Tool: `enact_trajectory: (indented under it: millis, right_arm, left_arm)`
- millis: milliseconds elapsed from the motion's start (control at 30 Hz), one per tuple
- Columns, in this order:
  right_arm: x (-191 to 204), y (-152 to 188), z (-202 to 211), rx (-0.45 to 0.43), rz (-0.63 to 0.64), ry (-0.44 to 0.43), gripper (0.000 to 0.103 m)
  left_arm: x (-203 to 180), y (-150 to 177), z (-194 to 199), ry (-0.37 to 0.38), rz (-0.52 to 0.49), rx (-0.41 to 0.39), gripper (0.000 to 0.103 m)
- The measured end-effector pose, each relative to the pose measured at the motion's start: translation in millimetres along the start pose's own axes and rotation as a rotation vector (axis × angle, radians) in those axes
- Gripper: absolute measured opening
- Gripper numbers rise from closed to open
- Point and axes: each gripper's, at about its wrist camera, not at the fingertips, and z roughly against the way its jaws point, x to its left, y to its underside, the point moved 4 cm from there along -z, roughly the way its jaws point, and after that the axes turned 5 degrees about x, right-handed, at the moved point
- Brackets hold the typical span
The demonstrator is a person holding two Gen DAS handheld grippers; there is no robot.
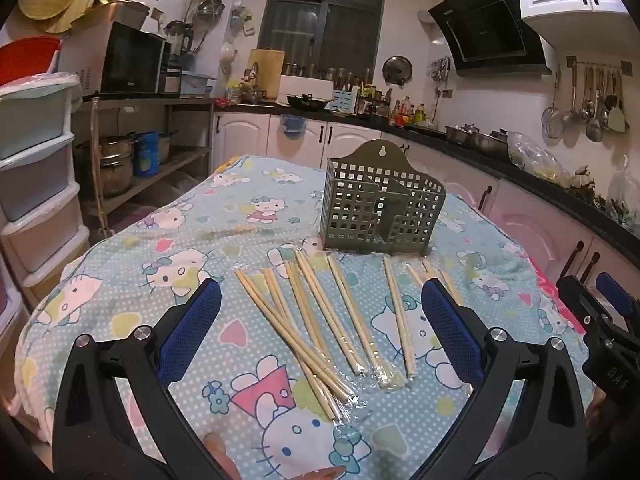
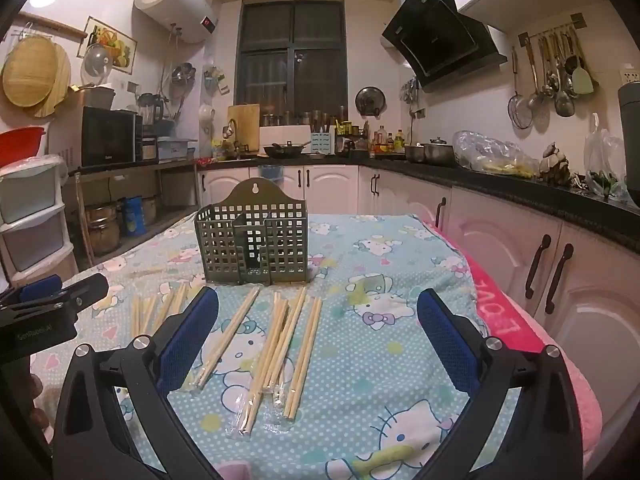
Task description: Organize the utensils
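The green perforated utensil holder (image 1: 382, 210) stands upright on the table, toward its far end; a tall back plate with a keyhole hanging slot rises behind it, and inner walls divide it into compartments. No utensil shows above its rim or through the grid walls. The wooden chopsticks (image 1: 320, 320) lie flat on the cloth in front of the holder, close to its base but outside it, fanned in loose pairs; several pairs sit in clear plastic sleeves, and some cross one another at the near ends. The left gripper (image 1: 320, 320) hovers above the near part of the table with its blue-padded fingers spread wide, holding nothing; the chopstick spread lies below and between the two fingers. The right gripper (image 2: 318, 328) is held beside it, fingers likewise wide apart and empty, with a few chopstick pairs (image 2: 280, 344) below the gap. The table is covered by a light-blue cartoon-cat cloth (image 1: 180, 240) with polka dots; a pink towel (image 2: 504, 304) edges its right side. Around it: white cabinets under a black countertop (image 2: 500, 184), a black range hood (image 2: 436, 36), ladles hung on a wall rail (image 2: 552, 76), a dark window (image 2: 292, 48), a wall-mounted water heater (image 2: 176, 4), a microwave (image 2: 108, 136) and stacked plastic drawers (image 1: 36, 184).
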Motion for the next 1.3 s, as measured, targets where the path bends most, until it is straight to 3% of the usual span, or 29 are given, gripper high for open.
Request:
enact_trajectory:
  millis: [1300]
  right_arm:
    - [-0.6, 0.4, 0.7, 0.005, -0.001, -0.006, 0.097]
  left_arm:
    - [4.7, -5.7, 2.4, 0.0, 0.002, -0.001, 0.092]
